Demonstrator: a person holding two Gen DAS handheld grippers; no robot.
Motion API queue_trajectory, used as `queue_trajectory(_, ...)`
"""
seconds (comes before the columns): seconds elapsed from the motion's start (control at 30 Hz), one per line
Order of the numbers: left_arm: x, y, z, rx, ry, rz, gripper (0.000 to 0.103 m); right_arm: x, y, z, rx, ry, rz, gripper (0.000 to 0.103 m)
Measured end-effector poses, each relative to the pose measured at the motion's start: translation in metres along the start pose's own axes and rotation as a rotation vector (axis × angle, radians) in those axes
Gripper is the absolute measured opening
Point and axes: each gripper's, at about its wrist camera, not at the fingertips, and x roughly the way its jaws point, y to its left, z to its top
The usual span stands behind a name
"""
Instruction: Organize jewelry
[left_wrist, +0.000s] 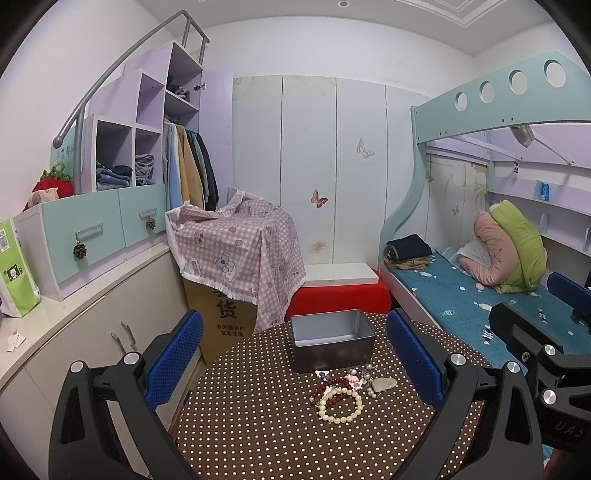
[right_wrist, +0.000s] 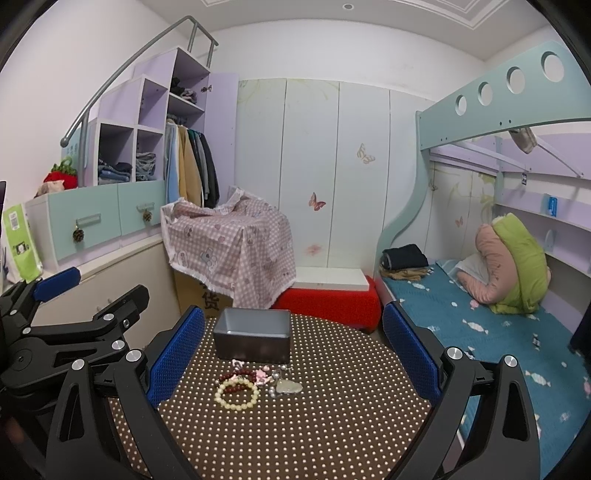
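A small pile of jewelry lies on the round brown polka-dot table (left_wrist: 258, 435): a cream bead bracelet (left_wrist: 340, 406), a dark red bead bracelet (left_wrist: 328, 386), pink charms and a pale jade pendant (left_wrist: 384, 384). Behind it stands an open, empty grey metal tin (left_wrist: 332, 339). My left gripper (left_wrist: 293, 363) is open and empty, held above the table short of the pile. In the right wrist view the cream bracelet (right_wrist: 237, 395), pendant (right_wrist: 290, 387) and tin (right_wrist: 253, 336) show again. My right gripper (right_wrist: 293, 358) is open and empty, also short of the pile.
A box draped in pink checked cloth (left_wrist: 236, 247) and a red stool with a white board (left_wrist: 340, 295) stand behind the table. A cabinet counter (left_wrist: 55, 314) runs along the left. A bunk bed with a blue sheet (left_wrist: 480, 302) is on the right.
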Motion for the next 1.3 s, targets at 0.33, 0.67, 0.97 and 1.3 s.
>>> queue_trajectory(0.33,0.005,-0.004,-0.007,0.001,0.005,0.0,0.096,0.0,0.0,-0.002,0.001,0.002,0.0,0.094)
queue_trajectory(0.67,0.01,-0.002,-0.011,-0.001,0.017,-0.002,0.096,0.008,0.005,-0.01,0.002,0.012,-0.002,0.094)
queue_trajectory(0.97,0.011,-0.001,-0.011,-0.003,0.024,-0.004,0.096,0.008,0.004,-0.009,0.003,0.014,-0.002,0.094)
queue_trajectory(1.3,0.013,0.001,-0.011,-0.004,0.036,-0.004,0.096,0.01,0.005,-0.005,-0.001,0.024,-0.008,0.094)
